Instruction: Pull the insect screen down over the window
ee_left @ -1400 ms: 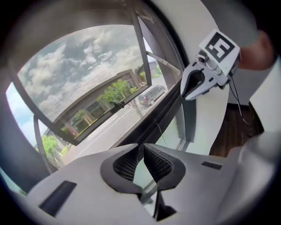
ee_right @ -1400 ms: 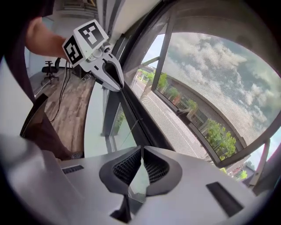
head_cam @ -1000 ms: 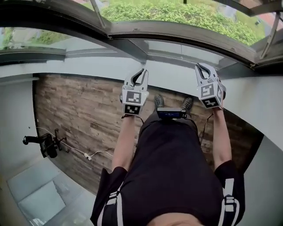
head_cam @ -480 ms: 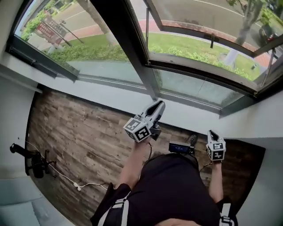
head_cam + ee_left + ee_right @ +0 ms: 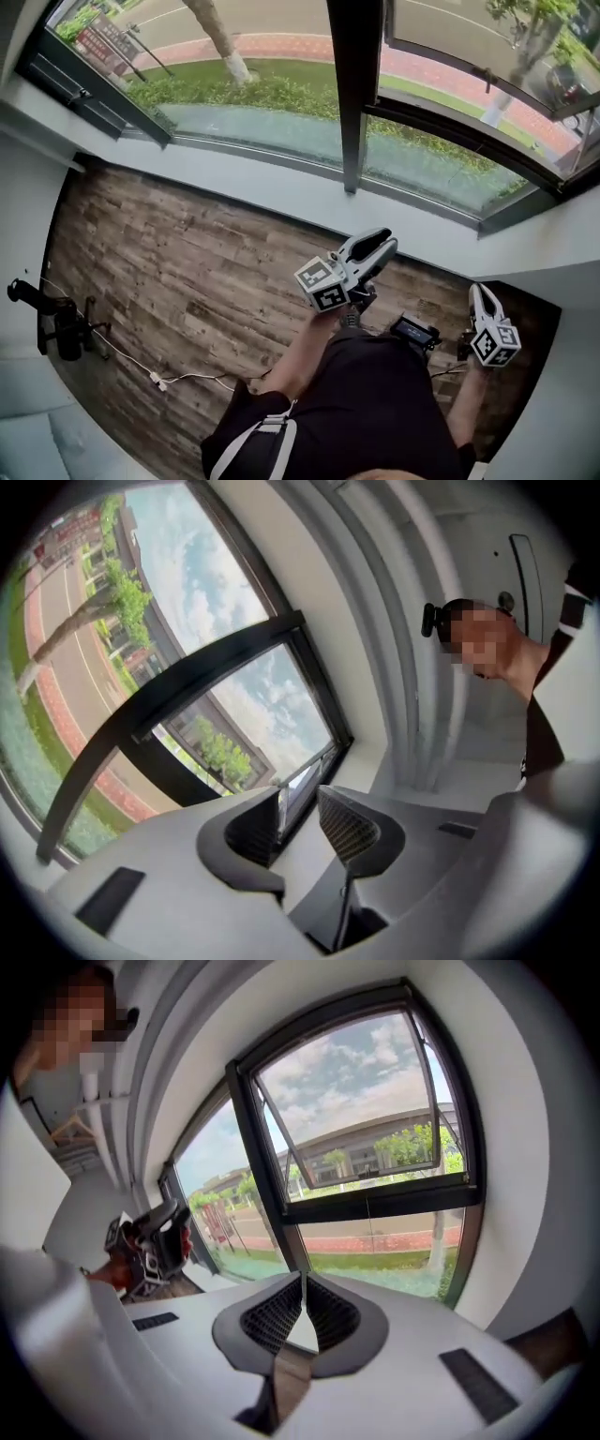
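The window has a black frame with a thick mullion (image 5: 354, 94) and grass and a road behind it. No insect screen or pull bar can be made out in any view. My left gripper (image 5: 382, 246) hangs over the wooden floor below the white sill, lying on its side. Its jaws have just been opening and stand open with nothing between them (image 5: 300, 794). My right gripper (image 5: 476, 289) is lower at the right, beside the wall, shut with nothing in it (image 5: 303, 1277). Ahead of it stands the mullion (image 5: 267, 1185).
A white sill (image 5: 281, 187) runs under the glass. A sash (image 5: 356, 1101) at the upper right is tilted open outward. A black stand (image 5: 56, 328) and a white cable (image 5: 155, 380) lie on the wooden floor at the left. A small black device (image 5: 415, 330) sits at the person's waist.
Both grippers have come away from the sill, where they pointed up side by side. The left one rolled onto its side and parted its jaws. The right one sank to the lower right.
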Available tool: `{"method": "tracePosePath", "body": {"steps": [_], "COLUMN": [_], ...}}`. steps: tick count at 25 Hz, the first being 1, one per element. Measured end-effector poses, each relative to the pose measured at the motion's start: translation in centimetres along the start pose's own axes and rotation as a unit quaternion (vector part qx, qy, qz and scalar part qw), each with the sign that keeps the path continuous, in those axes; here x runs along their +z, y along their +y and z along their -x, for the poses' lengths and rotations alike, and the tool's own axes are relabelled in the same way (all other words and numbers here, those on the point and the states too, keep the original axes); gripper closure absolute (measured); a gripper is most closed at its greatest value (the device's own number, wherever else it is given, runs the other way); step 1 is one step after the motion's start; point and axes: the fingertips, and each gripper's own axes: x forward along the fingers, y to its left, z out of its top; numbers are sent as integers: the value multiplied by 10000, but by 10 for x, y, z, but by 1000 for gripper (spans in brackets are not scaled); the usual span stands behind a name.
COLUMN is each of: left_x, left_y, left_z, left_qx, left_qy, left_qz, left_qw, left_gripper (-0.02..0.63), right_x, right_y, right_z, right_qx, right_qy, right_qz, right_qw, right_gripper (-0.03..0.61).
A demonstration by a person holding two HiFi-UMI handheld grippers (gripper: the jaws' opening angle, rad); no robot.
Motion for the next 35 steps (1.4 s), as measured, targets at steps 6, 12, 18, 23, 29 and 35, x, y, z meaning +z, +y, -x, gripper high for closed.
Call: {"method": "tracePosePath", "body": {"steps": [6, 12, 18, 23, 29, 35], "left_x": [53, 68, 29, 34, 57, 94], "left_y": [-67, -164, -242, -286, -306, -320], "left_z": [39, 53, 134, 217, 222, 247], "left_qx": [-914, -495, -151, -116, -510, -940], "left_qy": [-607, -27, 381, 171, 171, 90], "left_qz": [-192, -818, -1040, -1080, -1096, -1120], "left_qw": [9938, 9954, 9937, 9939, 9925, 9892], "left_gripper": [452, 369, 430, 437, 439, 439], "right_x": [24, 46, -17, -70, -70, -54], "right_y": [46, 99, 142, 198, 218, 253], "right_z": [37, 163, 239, 261, 299, 318], "right_qx": [903, 904, 1240, 1504, 998, 716], "right_qy": [-920, -1275, -1576, -1586, -1878, -2447], "right_qz": [-1607, -2088, -2570, -2843, -2568, -2549], "right_qw": [9785, 9654, 9454, 9335, 9428, 9327], "right_gripper": [558, 558, 559, 558, 559, 560]}}
